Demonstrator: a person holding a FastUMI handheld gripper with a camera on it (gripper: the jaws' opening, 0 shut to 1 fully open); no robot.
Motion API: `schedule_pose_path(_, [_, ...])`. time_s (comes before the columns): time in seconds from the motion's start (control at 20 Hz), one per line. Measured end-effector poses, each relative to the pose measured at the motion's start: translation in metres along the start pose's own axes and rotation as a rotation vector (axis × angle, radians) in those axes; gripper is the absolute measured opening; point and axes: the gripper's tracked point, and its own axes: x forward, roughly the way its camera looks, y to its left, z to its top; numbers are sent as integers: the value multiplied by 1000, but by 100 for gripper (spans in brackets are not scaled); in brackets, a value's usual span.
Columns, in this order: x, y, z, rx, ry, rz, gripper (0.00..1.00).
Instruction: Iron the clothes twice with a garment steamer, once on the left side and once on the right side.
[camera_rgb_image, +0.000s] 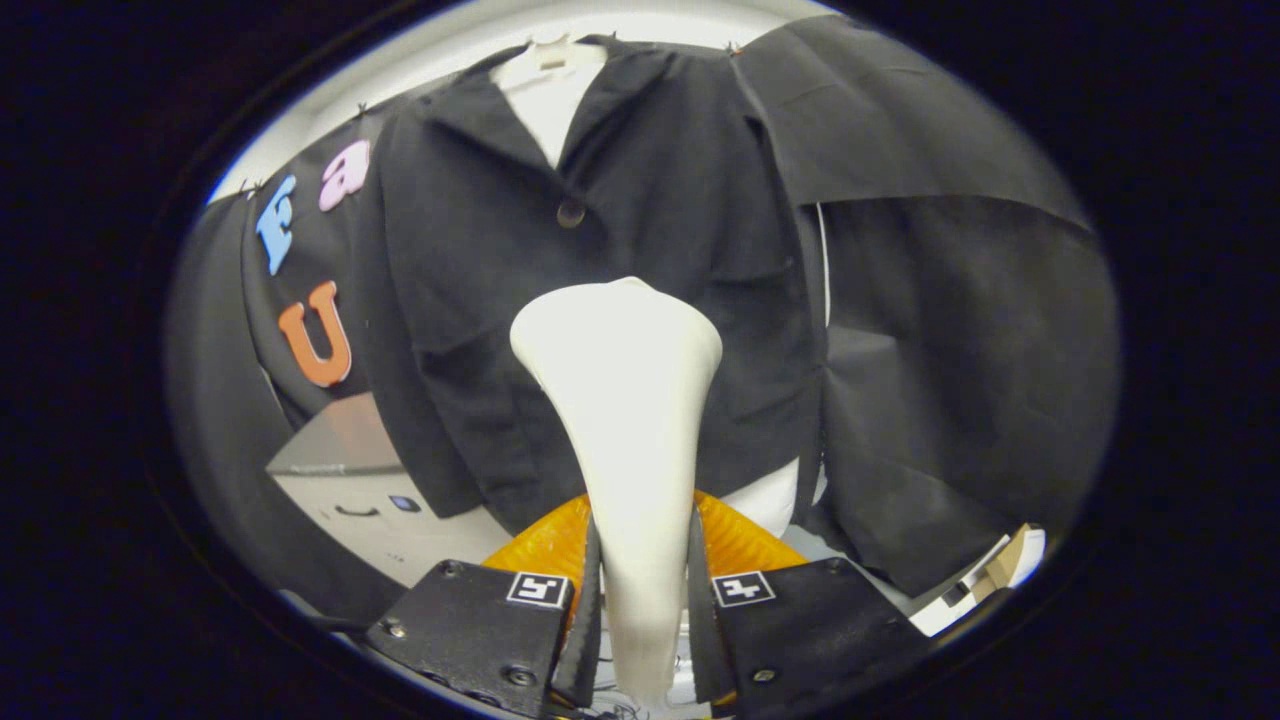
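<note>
1. The cream-white plastic garment steamer (625, 440) is standing upright between the gripper (642, 610) fingers, its narrow handle clamped by both black pads (588, 620) and its wide, flared head rising just ahead of them toward the garment.
2. The black button-front jacket (590, 290) is hanging beyond the steamer on a pale hanger (552, 50), over a white inner shirt (548, 105); the head is sitting roughly at the middle of the front panel, below the dark round button (571, 212).
3. To do the stroke well, I judge the head should be kept flat and close to the cloth, running along one side of the button line, then the other.
4. An orange ribbed disc (545, 545) is showing low behind the fingers.
5. A white cabinet (370, 505) is sitting near-left under the jacket hem, and black drapes (950, 330) are hanging right.
6. The jacket's loose hem and the right drape's edge, close beside it, look likeliest to snag a wide pass.
</note>
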Motion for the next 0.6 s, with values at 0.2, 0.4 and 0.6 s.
schedule_pose_path(0.2, [-24,-17,74,4,-111,10,39])
schedule_pose_path(0.4, [-29,-27,141,20,-190,14,39])
schedule_pose_path(0.6, [-27,-23,203,12,-257,50,39])
